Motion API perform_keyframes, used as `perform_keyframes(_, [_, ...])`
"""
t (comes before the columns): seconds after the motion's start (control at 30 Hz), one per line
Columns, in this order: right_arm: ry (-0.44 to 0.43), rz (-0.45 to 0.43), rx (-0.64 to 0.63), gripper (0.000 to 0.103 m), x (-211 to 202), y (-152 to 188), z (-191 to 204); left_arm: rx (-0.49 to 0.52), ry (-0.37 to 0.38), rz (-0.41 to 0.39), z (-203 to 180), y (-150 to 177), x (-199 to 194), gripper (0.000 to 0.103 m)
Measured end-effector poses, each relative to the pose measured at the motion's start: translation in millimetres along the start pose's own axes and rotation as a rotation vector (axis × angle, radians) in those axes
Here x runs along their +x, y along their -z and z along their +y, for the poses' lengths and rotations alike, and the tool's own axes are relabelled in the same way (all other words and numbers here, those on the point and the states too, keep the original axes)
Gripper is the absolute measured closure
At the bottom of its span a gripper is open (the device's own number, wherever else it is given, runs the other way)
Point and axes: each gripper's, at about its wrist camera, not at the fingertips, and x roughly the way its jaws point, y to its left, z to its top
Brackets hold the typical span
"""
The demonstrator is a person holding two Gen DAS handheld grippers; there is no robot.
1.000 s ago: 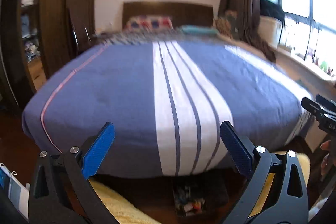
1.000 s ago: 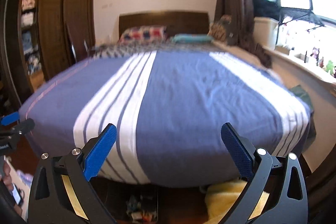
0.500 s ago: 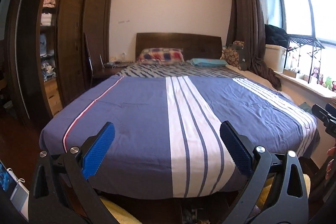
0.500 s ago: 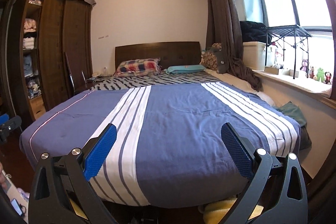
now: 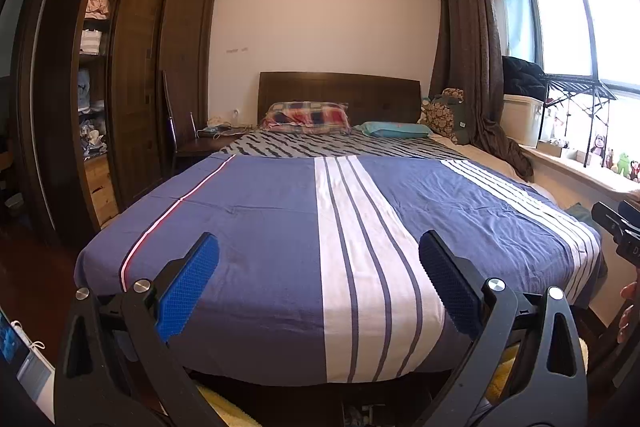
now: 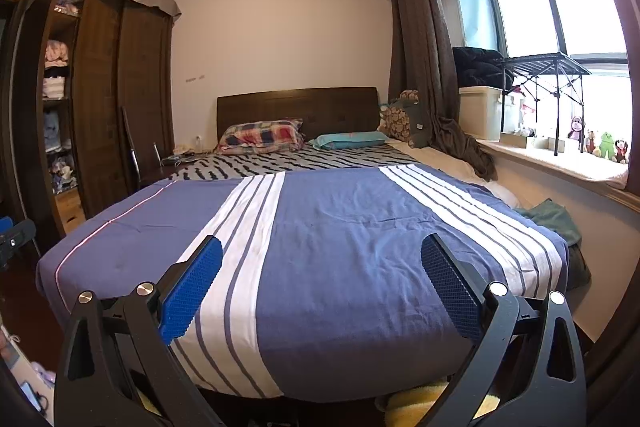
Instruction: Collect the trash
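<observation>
Left gripper [image 5: 318,283] and right gripper [image 6: 322,287] both held with fingers spread wide, nothing between them, aimed along the blue striped bedspread [image 5: 280,219] toward the headboard [image 5: 340,91]. No trash identifiable, so its position and axis can't be told.

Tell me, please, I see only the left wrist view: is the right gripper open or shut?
Observer: Open. The right gripper holds nothing.
Operator: What lies at the bed's window side?
Observer: A green cloth, crumpled between the striped blanket and the wall below the windowsill.
</observation>
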Motion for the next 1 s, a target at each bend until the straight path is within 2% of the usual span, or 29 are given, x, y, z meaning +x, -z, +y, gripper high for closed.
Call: perform_keyframes(1.0, [-0.017, -0.004, 0.005, 0.003, -1.9, -2.0, 3.2, -0.002, -0.001, -0.003, 2.5, -1.7, -3.1, 0.008])
